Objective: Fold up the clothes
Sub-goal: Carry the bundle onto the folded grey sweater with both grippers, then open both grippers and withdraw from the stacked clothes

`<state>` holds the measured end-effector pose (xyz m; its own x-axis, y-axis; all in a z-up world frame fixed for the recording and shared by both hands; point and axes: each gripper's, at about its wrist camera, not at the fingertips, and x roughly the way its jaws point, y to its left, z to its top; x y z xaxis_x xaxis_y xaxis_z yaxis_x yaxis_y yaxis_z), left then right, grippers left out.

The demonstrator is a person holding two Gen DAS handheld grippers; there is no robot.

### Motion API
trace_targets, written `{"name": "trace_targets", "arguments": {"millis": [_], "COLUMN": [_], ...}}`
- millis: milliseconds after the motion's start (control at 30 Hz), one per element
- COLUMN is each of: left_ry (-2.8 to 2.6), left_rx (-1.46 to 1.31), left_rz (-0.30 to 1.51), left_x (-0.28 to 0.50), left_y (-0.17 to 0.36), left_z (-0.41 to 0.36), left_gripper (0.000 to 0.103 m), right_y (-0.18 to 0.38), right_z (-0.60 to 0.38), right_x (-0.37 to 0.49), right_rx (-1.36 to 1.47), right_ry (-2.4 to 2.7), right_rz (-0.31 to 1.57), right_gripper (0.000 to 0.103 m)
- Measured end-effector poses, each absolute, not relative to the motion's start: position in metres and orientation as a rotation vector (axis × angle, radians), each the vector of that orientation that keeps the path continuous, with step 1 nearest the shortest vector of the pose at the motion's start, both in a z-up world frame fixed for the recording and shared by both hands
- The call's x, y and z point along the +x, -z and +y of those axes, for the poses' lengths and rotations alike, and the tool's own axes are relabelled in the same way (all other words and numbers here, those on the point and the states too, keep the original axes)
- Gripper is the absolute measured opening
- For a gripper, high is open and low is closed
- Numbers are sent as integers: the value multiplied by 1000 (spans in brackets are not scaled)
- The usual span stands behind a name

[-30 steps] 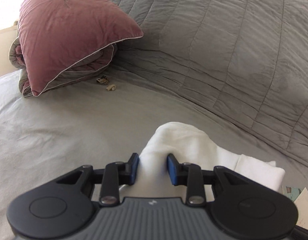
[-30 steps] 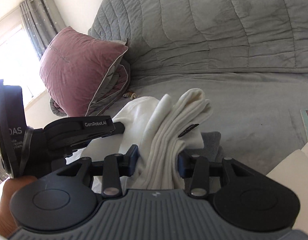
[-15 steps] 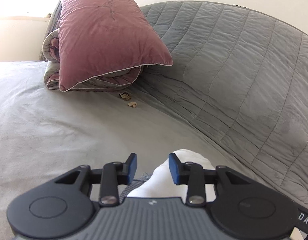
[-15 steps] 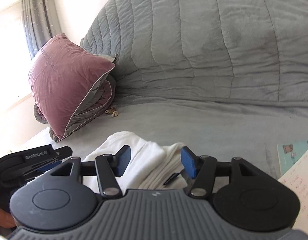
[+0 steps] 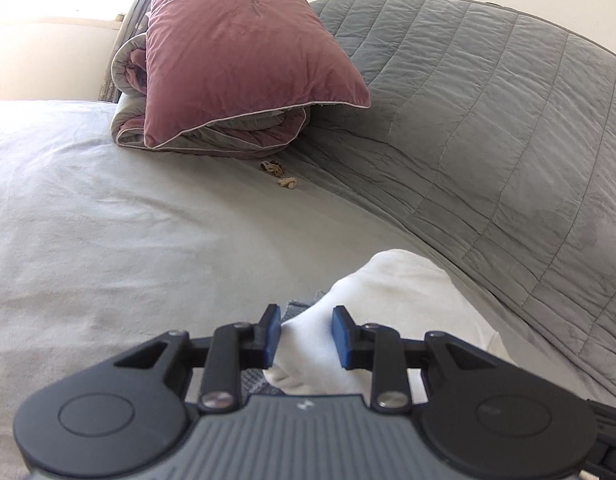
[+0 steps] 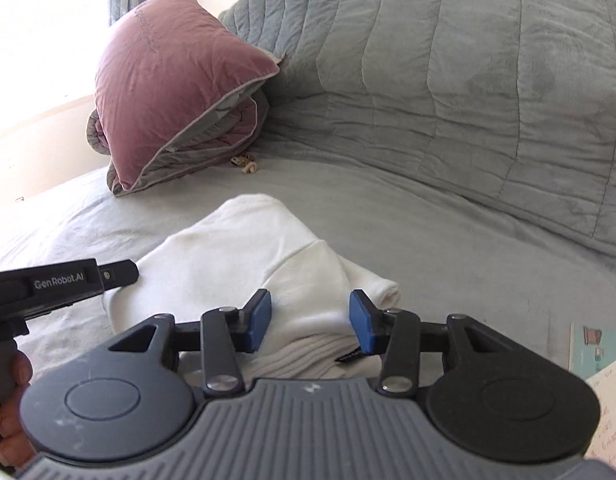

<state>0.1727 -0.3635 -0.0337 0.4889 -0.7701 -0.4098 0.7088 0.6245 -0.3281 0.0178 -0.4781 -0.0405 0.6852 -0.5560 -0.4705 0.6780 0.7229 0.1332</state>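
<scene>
Mauve velvet pillow [image 5: 244, 52] sits far left on a rolled grey quilt; nearer lies the folded white knit garment [image 6: 244, 264] on the pale grey bedsheet [image 5: 108, 220]. Left gripper [image 5: 306, 336] pinches a fold of it. Right gripper [image 6: 309, 326], whose jaws have just been closing, straddles the ribbed edge; whether its pads press I cannot tell. Soft, light cloth will likely slump, so grip stacked edges.

The white garment's [image 6: 244, 264] near end lies hidden under the right gripper [image 6: 310, 322].
</scene>
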Motion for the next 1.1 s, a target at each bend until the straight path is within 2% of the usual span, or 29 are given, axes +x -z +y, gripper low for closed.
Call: {"name": "trace_targets", "arguments": {"millis": [133, 267, 500, 667, 867, 967, 1033, 1100], "left_ry": [894, 908, 1045, 1102, 1113, 1096, 1070, 1038], "left_rx": [-122, -104, 35, 144, 145, 126, 118, 114], "left_rz": [568, 513, 439, 445, 492, 544, 585, 627], "left_x": [172, 158, 121, 100, 94, 92, 90, 88], "left_y": [29, 15, 8, 18, 13, 8, 5, 1], "left_z": [-360, -351, -344, -347, -334, -327, -322, -317], "left_gripper": [35, 32, 33, 35, 35, 42, 52, 55], "right_y": [38, 27, 17, 20, 17, 15, 13, 9], "right_z": [-480, -476, -473, -477, -475, -471, -467, -461], "right_x": [12, 4, -4, -7, -6, -8, -9, -11], "right_rx": [347, 394, 421, 475, 462, 469, 473, 454], "right_ry": [693, 687, 693, 692, 680, 665, 652, 633], "right_rz": [399, 358, 366, 376, 388, 408, 420, 433], "right_gripper": [47, 49, 50, 51, 52, 52, 56, 58]}}
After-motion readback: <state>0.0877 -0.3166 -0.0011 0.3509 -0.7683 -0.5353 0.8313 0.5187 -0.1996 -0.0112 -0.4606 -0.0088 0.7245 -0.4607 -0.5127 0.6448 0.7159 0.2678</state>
